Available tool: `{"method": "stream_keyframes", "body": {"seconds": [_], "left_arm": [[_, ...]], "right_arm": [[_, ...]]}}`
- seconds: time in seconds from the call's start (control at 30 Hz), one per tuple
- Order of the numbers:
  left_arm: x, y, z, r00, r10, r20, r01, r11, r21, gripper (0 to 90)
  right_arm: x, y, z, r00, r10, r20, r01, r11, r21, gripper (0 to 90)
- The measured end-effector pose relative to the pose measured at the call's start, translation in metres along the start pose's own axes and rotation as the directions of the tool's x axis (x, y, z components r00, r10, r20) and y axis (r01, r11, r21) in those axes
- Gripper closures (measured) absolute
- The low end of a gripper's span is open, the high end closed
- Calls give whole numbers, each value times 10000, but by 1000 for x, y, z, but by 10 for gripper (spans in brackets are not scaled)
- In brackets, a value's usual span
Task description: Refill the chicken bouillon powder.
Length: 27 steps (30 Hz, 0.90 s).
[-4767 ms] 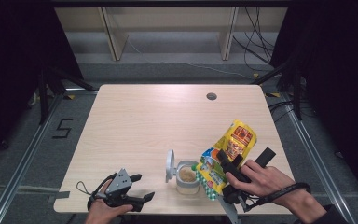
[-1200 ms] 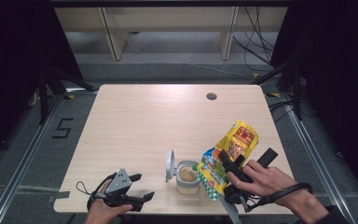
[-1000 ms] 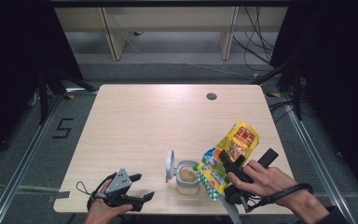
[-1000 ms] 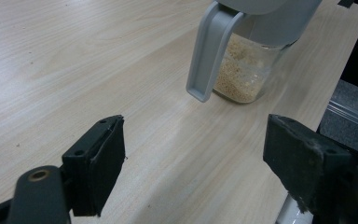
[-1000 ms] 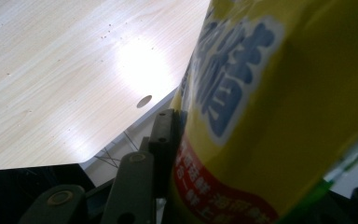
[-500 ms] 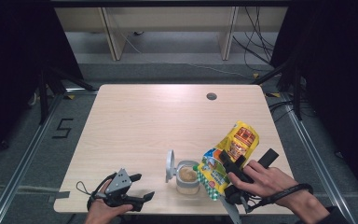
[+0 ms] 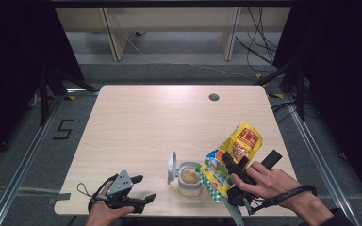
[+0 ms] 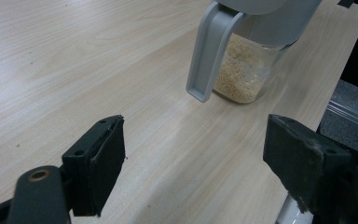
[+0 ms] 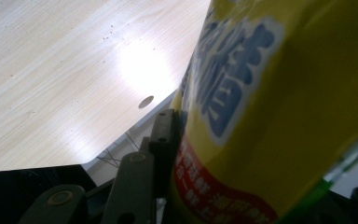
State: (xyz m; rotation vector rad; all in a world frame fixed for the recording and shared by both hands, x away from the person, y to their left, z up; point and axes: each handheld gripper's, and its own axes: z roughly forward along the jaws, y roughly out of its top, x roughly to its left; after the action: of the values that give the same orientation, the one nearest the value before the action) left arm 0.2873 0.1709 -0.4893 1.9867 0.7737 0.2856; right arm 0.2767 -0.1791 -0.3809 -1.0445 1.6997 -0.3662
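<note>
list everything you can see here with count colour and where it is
table: one, light wood, centre, round hole near its far edge
jar: one, clear with grey hinged lid open, holds tan grains, near front edge
pouch: one, yellow with green and blue print, tilted over the jar
shelf unit: one, pale wood, behind the table
left gripper: one, black and grey, jaws apart, at the front left edge
right gripper: one, black, clamped on the pouch
hands: two, one per gripper
</note>
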Motion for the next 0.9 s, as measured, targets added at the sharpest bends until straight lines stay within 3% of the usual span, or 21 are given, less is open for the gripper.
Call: {"method": "stream_keyframes", "body": {"seconds": [0.03,0.9], "left_arm": [[0,0,0,10000,-4,-1,4,10000,-9,202],[0,0,0,10000,22,-21,-22,10000,-10,202]], "right_arm": [[-1,0,1,9999,-153,54,154,9998,-85,674],[-2,0,0,10000,22,-46,-22,10000,-58,674]]}}
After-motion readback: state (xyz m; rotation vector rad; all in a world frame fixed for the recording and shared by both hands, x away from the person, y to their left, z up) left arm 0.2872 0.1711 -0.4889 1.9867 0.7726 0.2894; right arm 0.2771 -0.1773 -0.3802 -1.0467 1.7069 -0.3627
